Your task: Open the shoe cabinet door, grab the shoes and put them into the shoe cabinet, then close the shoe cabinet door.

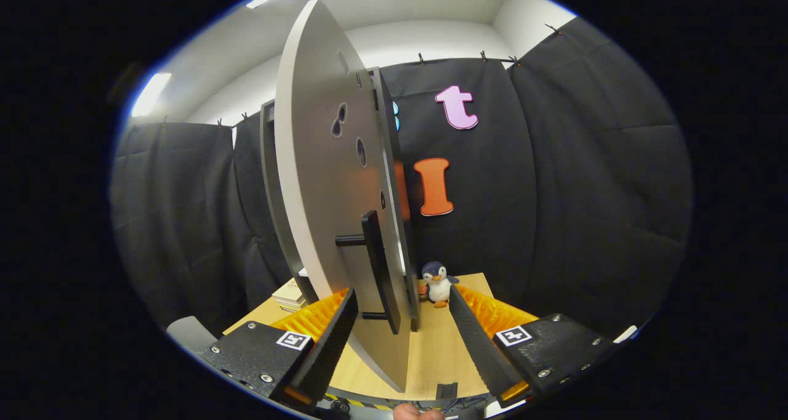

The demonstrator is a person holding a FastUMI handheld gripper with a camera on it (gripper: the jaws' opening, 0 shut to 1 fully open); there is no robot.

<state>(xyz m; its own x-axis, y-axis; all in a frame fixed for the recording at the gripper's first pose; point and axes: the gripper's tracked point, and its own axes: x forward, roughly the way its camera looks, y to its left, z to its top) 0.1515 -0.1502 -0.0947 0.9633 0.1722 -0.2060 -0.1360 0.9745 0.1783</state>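
The grey shoe cabinet door (320,161) stands swung out towards me, seen almost edge-on, and it passes between my fingers. Its black bar handle (377,263) runs upright on the door's right face, just ahead of the fingertips and inside the gap. My gripper (403,297) is open, with one black finger (335,327) left of the door and the other to its right. Neither pad presses on the handle or the panel. The dark cabinet body (268,161) shows behind the door's left side.
A wooden table (434,358) lies under the door. A small penguin plush (438,282) sits at its far edge, beyond the right finger. A stack of books (289,295) lies beyond the left finger. Black cloth walls close in all round.
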